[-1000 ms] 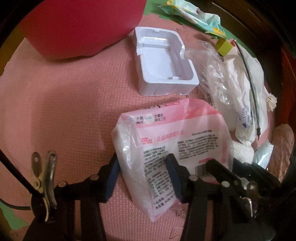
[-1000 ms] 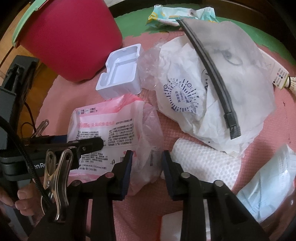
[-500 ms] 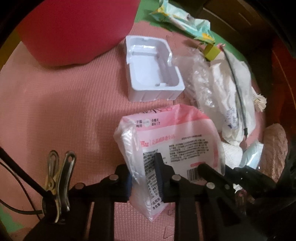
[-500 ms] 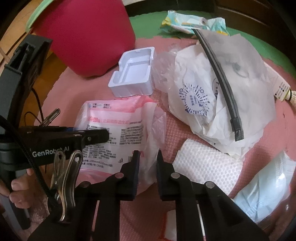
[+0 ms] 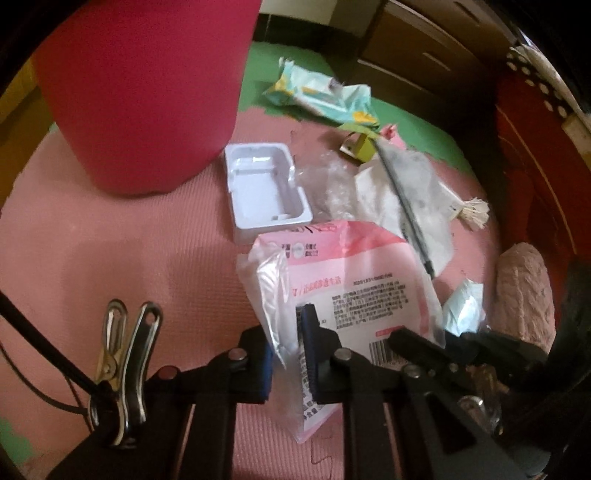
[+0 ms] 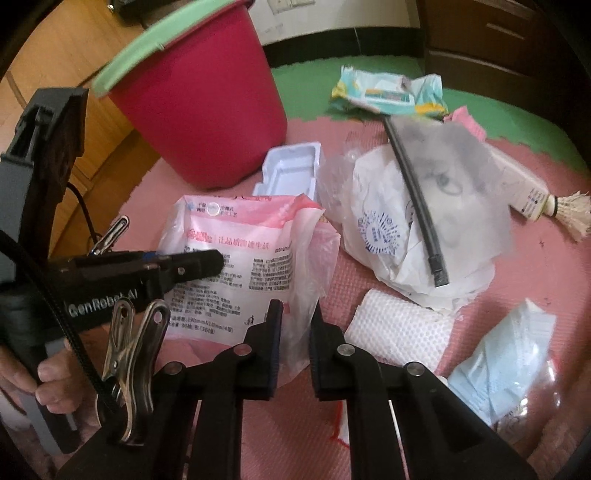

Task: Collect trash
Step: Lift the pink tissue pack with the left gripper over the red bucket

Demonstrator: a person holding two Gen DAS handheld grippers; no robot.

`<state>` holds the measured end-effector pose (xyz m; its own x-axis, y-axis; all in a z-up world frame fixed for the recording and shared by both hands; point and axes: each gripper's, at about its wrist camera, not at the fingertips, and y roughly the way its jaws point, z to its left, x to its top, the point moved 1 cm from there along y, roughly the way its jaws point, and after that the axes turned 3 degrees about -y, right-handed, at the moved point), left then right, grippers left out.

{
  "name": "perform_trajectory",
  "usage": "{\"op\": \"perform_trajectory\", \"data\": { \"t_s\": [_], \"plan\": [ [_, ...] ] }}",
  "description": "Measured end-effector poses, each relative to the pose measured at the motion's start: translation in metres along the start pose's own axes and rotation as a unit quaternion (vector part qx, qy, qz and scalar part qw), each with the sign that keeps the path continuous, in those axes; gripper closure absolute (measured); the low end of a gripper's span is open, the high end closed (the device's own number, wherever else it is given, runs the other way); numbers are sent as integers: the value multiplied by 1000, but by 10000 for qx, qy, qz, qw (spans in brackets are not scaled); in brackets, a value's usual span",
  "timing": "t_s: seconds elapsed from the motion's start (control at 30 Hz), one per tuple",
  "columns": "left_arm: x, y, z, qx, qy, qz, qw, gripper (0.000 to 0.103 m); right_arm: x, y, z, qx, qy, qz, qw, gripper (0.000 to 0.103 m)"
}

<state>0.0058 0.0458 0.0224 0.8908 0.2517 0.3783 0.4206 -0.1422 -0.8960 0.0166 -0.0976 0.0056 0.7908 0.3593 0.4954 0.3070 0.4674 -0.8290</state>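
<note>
Both my left gripper (image 5: pixel 286 354) and right gripper (image 6: pixel 295 339) pinch the pink-and-white printed plastic packet (image 6: pixel 236 258) – left jaws closing tighter – beside the red plastic bucket (image 6: pixel 207 110) (white moulded tray (image 6: pixel 291 170) between).

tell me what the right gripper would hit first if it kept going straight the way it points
Probably nothing new: the right gripper is already shut on the pink plastic bag. Past the bag's edge lies the pink foam mat, though depth is unclear.

Home floor, prob a bedroom/playroom: pink-and-green foam puzzle mat (image 6: pixel 424 417), wooden drawers (image 6: pixel 491 29), red bucket (image 6: pixel 207 110) w/ household trash strewn round it.
</note>
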Motion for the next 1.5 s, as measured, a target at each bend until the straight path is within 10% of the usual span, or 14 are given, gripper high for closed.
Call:
{"op": "perform_trajectory", "data": {
  "t_s": [0.73, 1.5],
  "plan": [
    [32, -141, 9, -269, -79, -1574, 9871, 89, 59, -95, 59, 173, -310, -1317, 9907, 90],
    [143, -206, 67, 439, -372, -2638, 9629, 90, 200, -90, 123, 513, -912, -2087, 9724, 90]
  ]
}}
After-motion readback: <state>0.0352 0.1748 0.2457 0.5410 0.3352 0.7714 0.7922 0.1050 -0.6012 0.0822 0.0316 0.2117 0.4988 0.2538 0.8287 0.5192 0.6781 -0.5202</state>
